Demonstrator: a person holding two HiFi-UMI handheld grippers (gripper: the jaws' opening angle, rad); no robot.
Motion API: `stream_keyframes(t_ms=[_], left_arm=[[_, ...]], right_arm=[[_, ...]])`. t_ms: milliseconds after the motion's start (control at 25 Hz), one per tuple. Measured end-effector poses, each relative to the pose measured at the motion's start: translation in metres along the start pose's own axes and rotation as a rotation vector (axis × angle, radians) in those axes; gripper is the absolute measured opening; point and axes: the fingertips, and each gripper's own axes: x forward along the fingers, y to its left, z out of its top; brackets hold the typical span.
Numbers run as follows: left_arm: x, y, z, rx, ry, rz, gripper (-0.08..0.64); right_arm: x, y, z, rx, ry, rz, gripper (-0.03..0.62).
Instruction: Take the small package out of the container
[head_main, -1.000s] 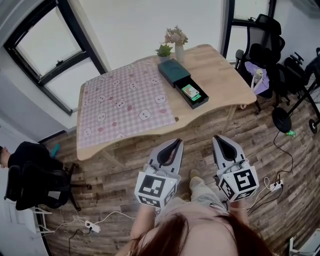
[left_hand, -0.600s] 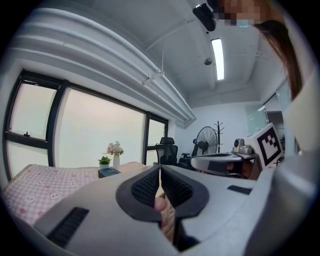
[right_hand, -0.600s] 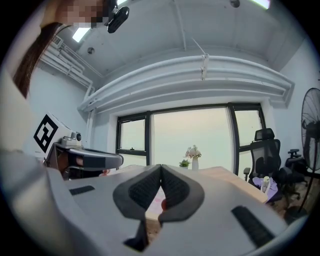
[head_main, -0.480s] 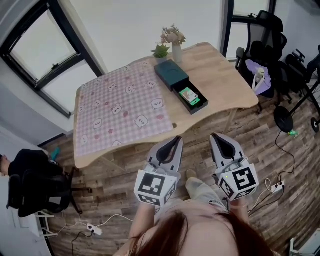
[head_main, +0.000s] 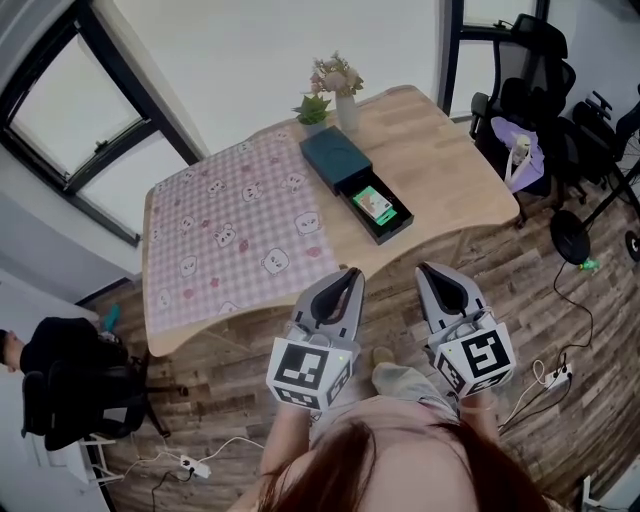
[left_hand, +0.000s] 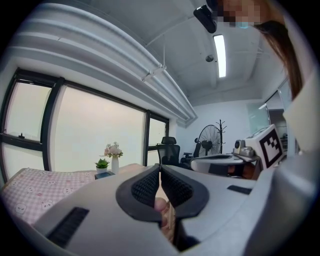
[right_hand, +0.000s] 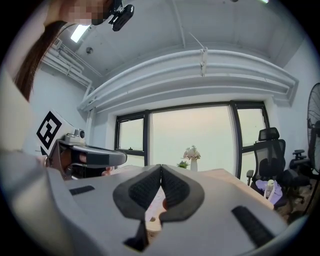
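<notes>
- Small package: green and white, lying flat in the pulled-out drawer of the container.
- Container: a dark green box on the bare wood of the surface. It stands just beside the right edge of the pink checked cloth, with its drawer open toward the near edge.
- Behind the container: a vase of flowers and a small potted plant, close together at the far edge.
- Left gripper: jaws pressed together with nothing between them. It is held in front of the surface's near edge, with the package well apart from it, ahead and slightly right.
- Right gripper: jaws closed and empty, held beside the left one over the plank floor. The package lies well apart, ahead and to the left.
- Both grippers point toward the surface, and neither touches the container.
</notes>
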Motion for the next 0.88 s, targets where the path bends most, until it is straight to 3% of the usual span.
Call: stream_keyframes(t_ms=[880], left_arm=[[0.094, 0.033, 0.014, -0.009, 0.002, 0.091, 0.016]], right_arm=[[0.074, -0.081, -0.002, -0.009, 0.006, 0.086, 0.002]])
